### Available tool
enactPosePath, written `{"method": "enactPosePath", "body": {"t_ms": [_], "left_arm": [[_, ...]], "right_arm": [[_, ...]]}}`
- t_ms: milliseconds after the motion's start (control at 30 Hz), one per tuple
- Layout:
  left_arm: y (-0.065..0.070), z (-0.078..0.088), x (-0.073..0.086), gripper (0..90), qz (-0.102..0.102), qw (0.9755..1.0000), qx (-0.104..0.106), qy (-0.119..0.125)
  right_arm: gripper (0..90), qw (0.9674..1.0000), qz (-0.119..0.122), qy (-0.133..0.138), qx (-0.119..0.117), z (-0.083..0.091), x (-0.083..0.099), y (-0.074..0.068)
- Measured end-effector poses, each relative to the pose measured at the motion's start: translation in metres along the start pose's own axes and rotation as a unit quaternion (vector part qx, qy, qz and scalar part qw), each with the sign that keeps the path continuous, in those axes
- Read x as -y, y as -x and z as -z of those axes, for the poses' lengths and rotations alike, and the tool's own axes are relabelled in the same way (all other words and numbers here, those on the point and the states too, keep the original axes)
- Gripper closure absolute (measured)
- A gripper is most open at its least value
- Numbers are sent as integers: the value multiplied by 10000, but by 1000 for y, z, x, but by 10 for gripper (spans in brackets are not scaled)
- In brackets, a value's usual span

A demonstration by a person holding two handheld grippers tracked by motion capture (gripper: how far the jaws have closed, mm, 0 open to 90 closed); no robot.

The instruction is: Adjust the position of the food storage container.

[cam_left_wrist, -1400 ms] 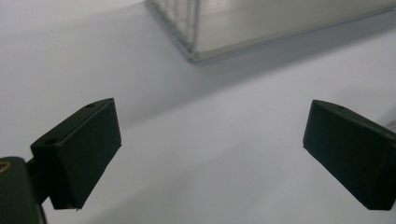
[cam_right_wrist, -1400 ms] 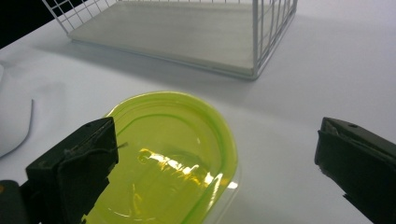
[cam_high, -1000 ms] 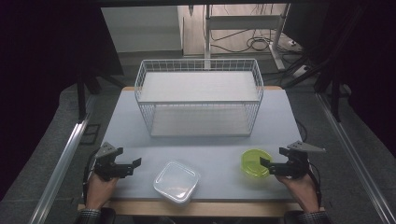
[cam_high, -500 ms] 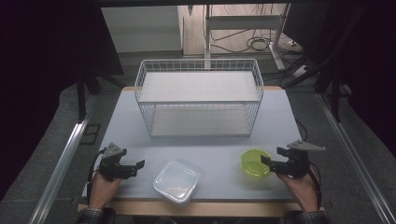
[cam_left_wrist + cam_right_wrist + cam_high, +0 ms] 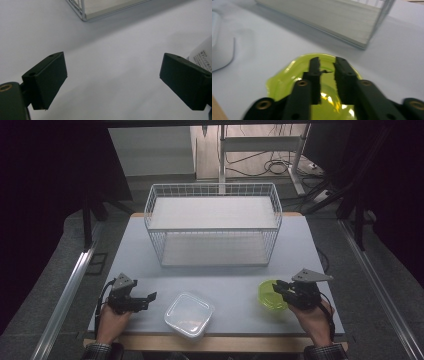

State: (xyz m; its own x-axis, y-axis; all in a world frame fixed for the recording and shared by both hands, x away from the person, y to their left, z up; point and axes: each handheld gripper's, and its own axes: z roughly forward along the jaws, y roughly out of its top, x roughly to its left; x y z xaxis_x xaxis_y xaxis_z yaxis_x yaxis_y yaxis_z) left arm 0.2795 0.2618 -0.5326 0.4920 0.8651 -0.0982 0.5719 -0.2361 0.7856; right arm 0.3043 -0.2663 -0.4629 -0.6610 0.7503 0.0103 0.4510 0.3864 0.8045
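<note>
A yellow-green translucent bowl (image 5: 267, 295) sits on the grey table (image 5: 135, 250) at the front right. My right gripper (image 5: 276, 290) reaches over its near edge. In the right gripper view the jaws of this gripper (image 5: 327, 62) have just been closing, and they now stand almost together with the bowl (image 5: 287, 75) and its near rim between them. My left gripper (image 5: 150, 296) rests open at the front left and points at a clear lidded plastic container (image 5: 189, 314). In the left gripper view, the wide jaws of that gripper (image 5: 113, 65) have bare table between them, and the container (image 5: 202, 52) shows beyond the right jaw.
A white wire basket (image 5: 212, 222) with a pale bottom stands at the back middle of the table; its corner (image 5: 82, 10) and side (image 5: 324, 17) show in the gripper views. Bare table lies between basket and hands. Metal rails run along both sides.
The right gripper's jaws went from wide apart to nearly together on the bowl's near edge, and the hand shifted slightly. The left hand has stayed in place.
</note>
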Motion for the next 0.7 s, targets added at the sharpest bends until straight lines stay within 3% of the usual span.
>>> {"method": "enactPosePath", "body": {"t_ms": [100, 433, 700], "left_arm": [[2, -3, 0, 72, -68, 10000, 21, -47], [5, -6, 0, 71, -178, 9998, -14, -111], [7, -7, 0, 71, -257, 9995, -35, -160]], "right_arm": [[892, 9996, 199, -142, -130, -6, -5, -9], [896, 9969, 554, -284, -482, -26, -16, -38], [896, 9939, 759, -645, -471, -42, -13, -48]]}}
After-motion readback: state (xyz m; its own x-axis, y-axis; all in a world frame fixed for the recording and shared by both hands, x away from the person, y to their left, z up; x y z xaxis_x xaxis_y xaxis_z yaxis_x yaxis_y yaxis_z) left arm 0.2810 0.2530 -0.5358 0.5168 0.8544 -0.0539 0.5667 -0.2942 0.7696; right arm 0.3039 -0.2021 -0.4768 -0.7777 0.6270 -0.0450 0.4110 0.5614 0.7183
